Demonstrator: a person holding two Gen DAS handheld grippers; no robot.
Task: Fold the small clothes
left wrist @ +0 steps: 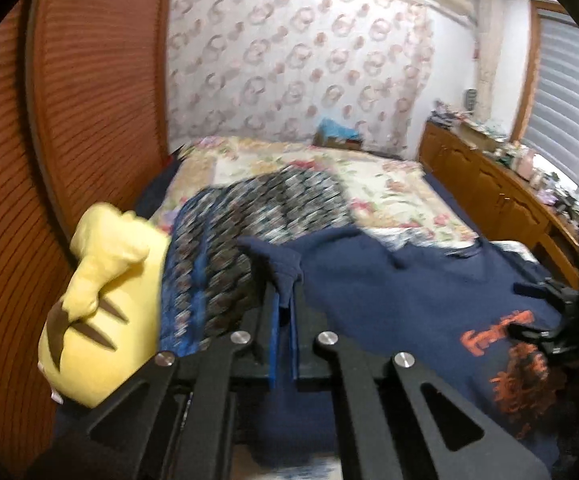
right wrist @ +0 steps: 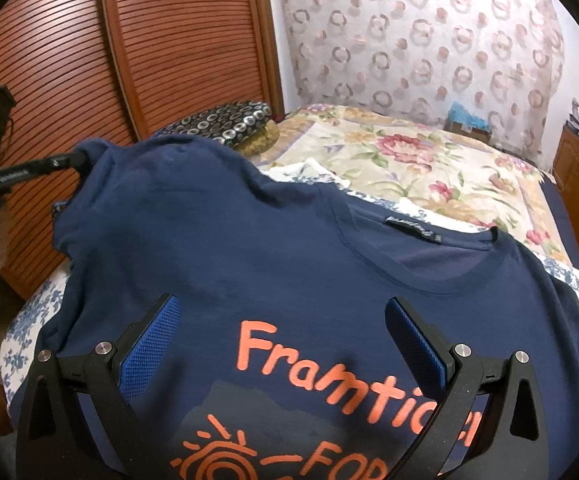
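Navy T-shirt [right wrist: 249,248] with orange print lies spread on the bed [right wrist: 429,160], collar toward the far wall. Left gripper [left wrist: 283,300] has jaws closed on a pinch of the shirt's sleeve edge, cloth bunched up between them. Right gripper [right wrist: 281,344] hovers over the chest print, jaws wide, nothing between them. Yellow plush toy [left wrist: 105,304] sits beside a patterned cushion [left wrist: 225,248], left of the shirt.

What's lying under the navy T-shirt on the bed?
Around the navy T-shirt, a blue floral sheet shows at the edges, with the flowered quilt behind it. Whatever lies directly beneath the shirt's middle is covered.
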